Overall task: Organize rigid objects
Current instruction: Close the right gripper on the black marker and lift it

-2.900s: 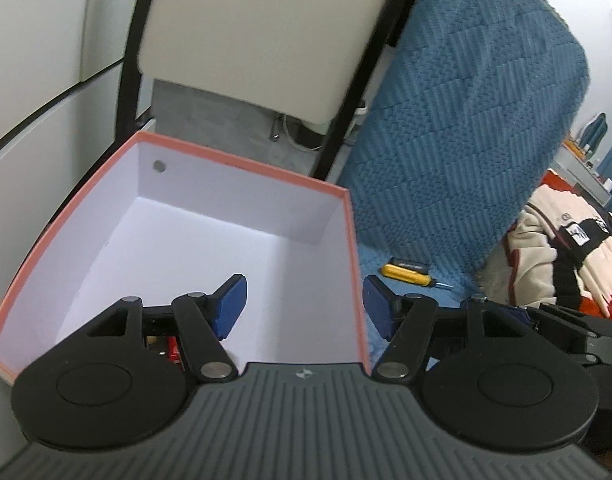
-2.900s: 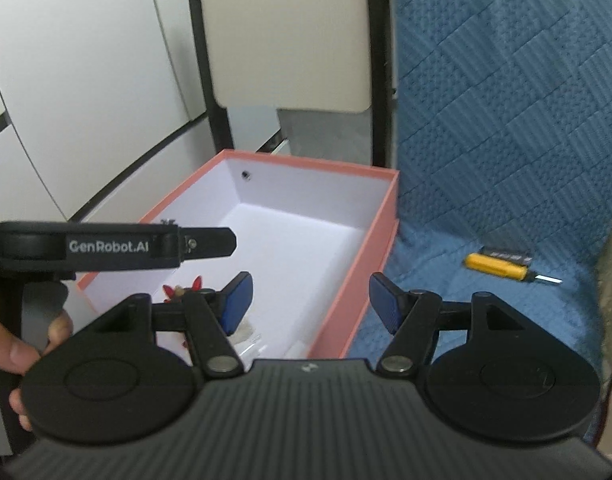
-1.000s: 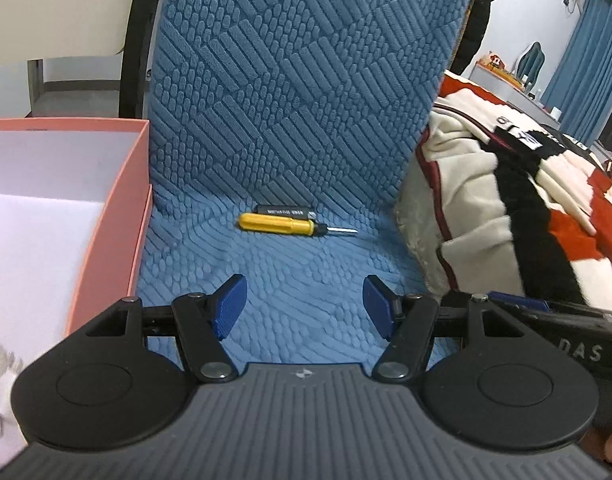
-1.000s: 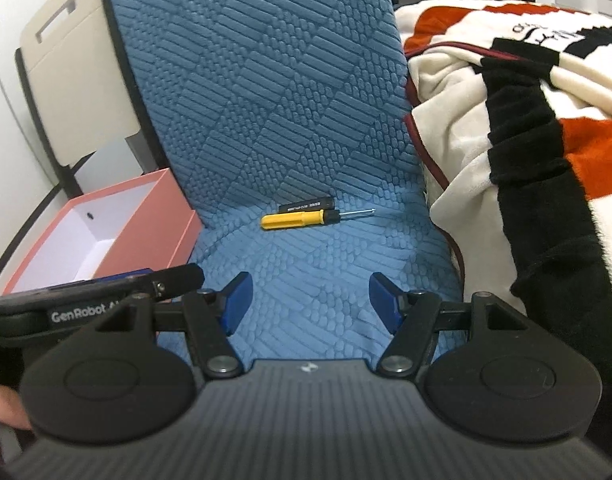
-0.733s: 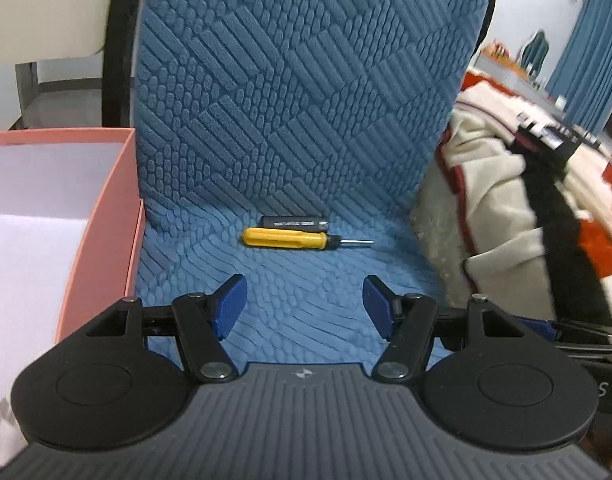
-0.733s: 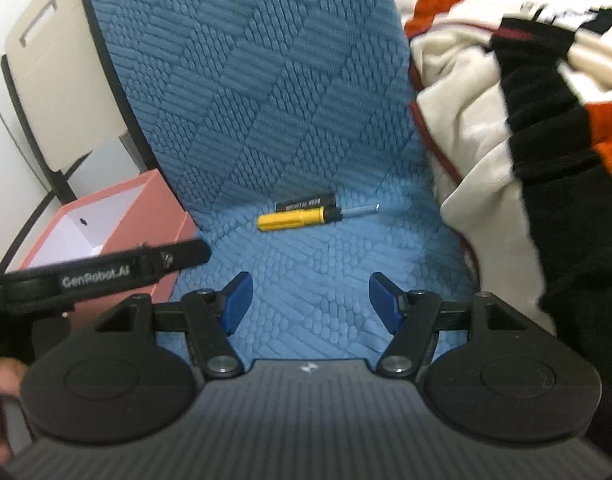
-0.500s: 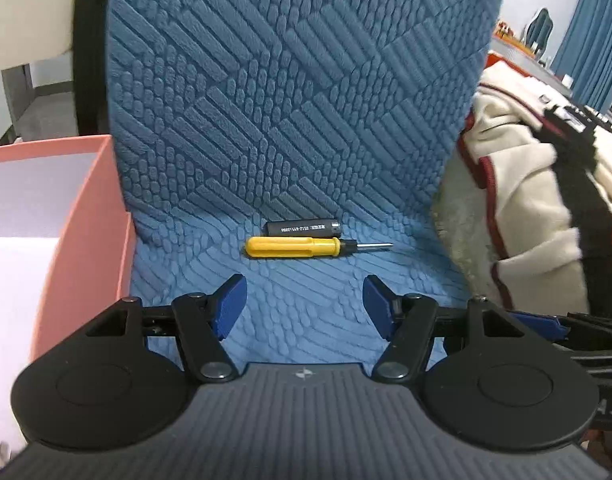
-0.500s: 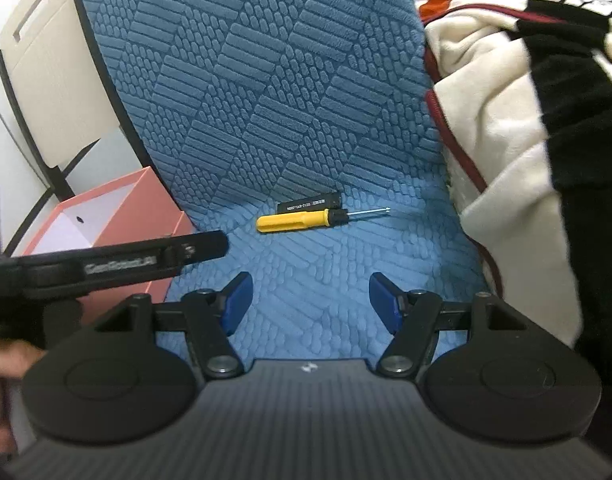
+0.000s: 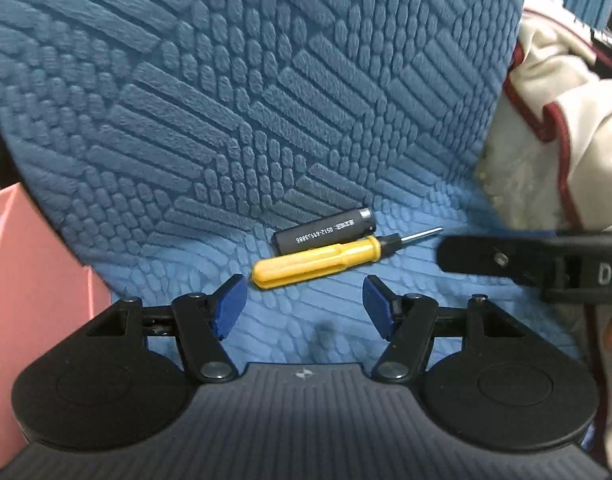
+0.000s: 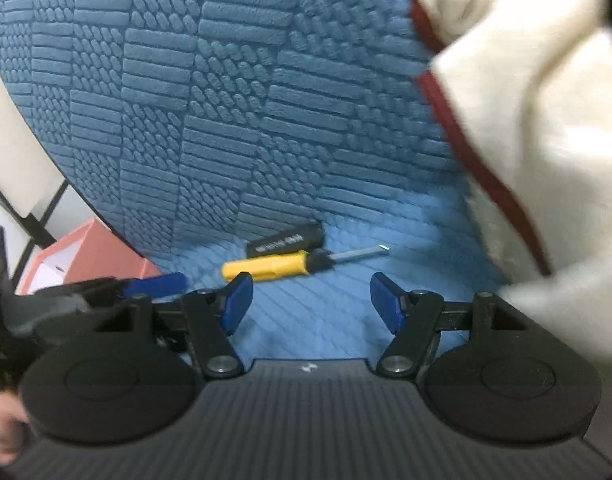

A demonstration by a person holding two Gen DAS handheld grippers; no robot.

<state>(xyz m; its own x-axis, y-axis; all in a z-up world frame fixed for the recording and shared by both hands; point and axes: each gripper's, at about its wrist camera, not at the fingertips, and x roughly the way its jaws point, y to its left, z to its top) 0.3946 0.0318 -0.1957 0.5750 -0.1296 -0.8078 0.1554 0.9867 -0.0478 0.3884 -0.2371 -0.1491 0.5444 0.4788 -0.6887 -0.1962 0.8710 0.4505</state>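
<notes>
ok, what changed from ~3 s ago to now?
Both grippers, left and right, swung away from the pink box and closed in on the yellow screwdriver and black cylinder. Nothing grasped. Both tools unmoved, side by side.

Blue textured cushion cover (image 9: pixel 266 92) fills background; cream blanket, dark red trim (image 10: pixel 546 128), at right.
</notes>
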